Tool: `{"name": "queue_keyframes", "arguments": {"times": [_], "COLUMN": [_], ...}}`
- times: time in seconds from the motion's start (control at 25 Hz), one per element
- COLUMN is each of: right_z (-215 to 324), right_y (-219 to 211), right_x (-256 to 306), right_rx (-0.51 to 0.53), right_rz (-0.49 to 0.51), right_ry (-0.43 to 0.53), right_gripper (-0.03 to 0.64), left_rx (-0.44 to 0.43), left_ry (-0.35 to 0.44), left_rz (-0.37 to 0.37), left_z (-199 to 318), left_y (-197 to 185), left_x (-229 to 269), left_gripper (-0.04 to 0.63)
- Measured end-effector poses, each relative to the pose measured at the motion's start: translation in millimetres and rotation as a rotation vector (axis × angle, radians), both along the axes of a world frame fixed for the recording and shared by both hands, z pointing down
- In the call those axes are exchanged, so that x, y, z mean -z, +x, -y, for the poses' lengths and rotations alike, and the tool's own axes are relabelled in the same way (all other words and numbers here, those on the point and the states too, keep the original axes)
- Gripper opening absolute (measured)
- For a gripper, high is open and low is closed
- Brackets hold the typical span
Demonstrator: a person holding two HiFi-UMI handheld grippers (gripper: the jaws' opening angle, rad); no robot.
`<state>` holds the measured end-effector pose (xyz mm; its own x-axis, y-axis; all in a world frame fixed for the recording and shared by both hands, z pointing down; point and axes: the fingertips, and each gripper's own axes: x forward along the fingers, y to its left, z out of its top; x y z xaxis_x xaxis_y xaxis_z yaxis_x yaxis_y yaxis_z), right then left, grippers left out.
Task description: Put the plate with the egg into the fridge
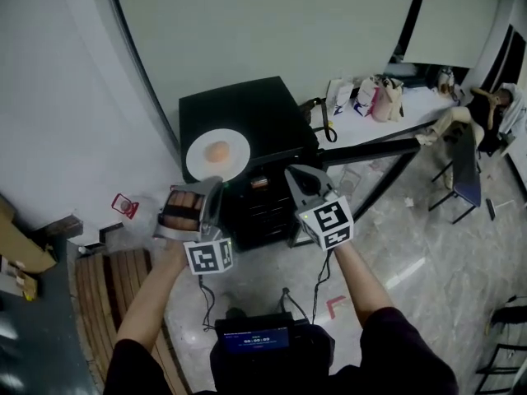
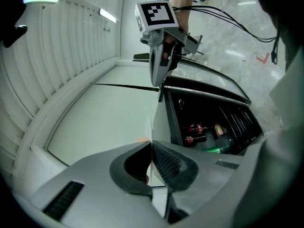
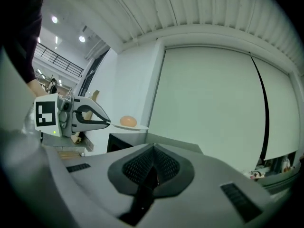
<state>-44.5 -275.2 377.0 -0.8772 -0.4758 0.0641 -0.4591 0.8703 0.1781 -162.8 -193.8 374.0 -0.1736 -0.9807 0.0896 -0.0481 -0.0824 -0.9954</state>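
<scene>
White plate (image 1: 235,163) carrying the egg (image 1: 217,151) was level above the black fridge (image 1: 255,109) top, outside its compartment. Rim-only grip risked tilt, and the loose egg could roll off. Left gripper (image 1: 216,183) was clamped on the plate's near rim. Right gripper (image 1: 290,171), at right, was fully closed and empty.

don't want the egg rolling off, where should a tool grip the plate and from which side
Grip the plate by its thin rim on the side nearest the person, coming in level, one jaw above, one below. The lip is flat and the egg sits loose mid-plate. The left tool pinches there.
</scene>
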Motion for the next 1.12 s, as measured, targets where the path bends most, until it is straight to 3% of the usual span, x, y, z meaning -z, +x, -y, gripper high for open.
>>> {"name": "queue_keyframes", "arguments": {"times": [0.36, 0.72, 0.92, 1.12], "right_z": [-27.7, -41.1, -34.6, -19.4], "right_y": [-5.9, -11.8, -8.4, -9.3], "right_x": [-47.1, -116.6, -164.5, -221.7], "right_rx": [0.052, 0.047, 0.000, -0.036], "right_rz": [0.084, 0.054, 0.038, 0.019], "right_ry": [-0.181, -0.318, -0.384, -0.434], "right_gripper": [0.006, 0.006, 0.006, 0.006], "left_rx": [-0.045, -0.135, -0.148, -0.112], "left_ry": [0.002, -0.010, -0.064, -0.111], "left_rz": [0.054, 0.049, -0.007, -0.053], "left_z": [-27.7, -47.4, -41.4, -4.1], "left_y": [47.2, 77.8, 82.3, 67.9], "left_x": [-19.7, -61.7, -126.6, -207.3], "left_gripper": [0.015, 0.015, 0.015, 0.015]}}
